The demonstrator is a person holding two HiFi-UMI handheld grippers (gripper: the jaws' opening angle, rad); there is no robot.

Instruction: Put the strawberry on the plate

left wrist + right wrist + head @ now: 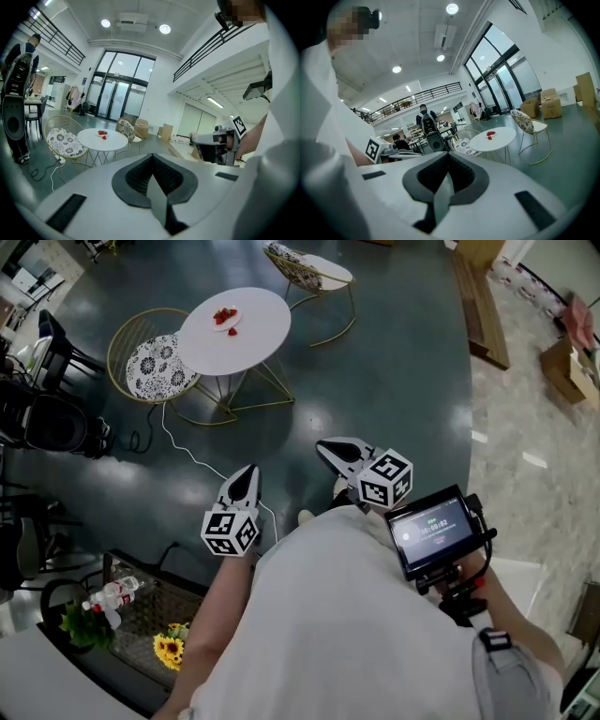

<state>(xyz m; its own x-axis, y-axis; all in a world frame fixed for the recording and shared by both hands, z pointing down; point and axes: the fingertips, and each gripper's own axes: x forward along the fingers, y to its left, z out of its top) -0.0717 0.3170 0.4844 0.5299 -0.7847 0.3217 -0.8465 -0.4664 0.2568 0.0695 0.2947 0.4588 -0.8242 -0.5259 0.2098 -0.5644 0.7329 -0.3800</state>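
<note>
Round table (pixel 255 334) beside patterned chair (pixel 157 367)

You're in a lobby or café-style hall: full-height glass entrance doors (pixel 119 98) centre left in the left gripper view, a black-railed mezzanine (pixel 206 48) upper right, and a round white table (pixel 253 334) with gold wire chairs (pixel 157 367) on polished dark floor (pixel 394 381), upper left in the head view.

Red strawberries (pixel 225 315), white table (pixel 255 338), teal floor (pixel 394 362)

Round white table (pixel 255 345) carries a plate (pixel 234 322) with strawberries (pixel 223 315)
</note>
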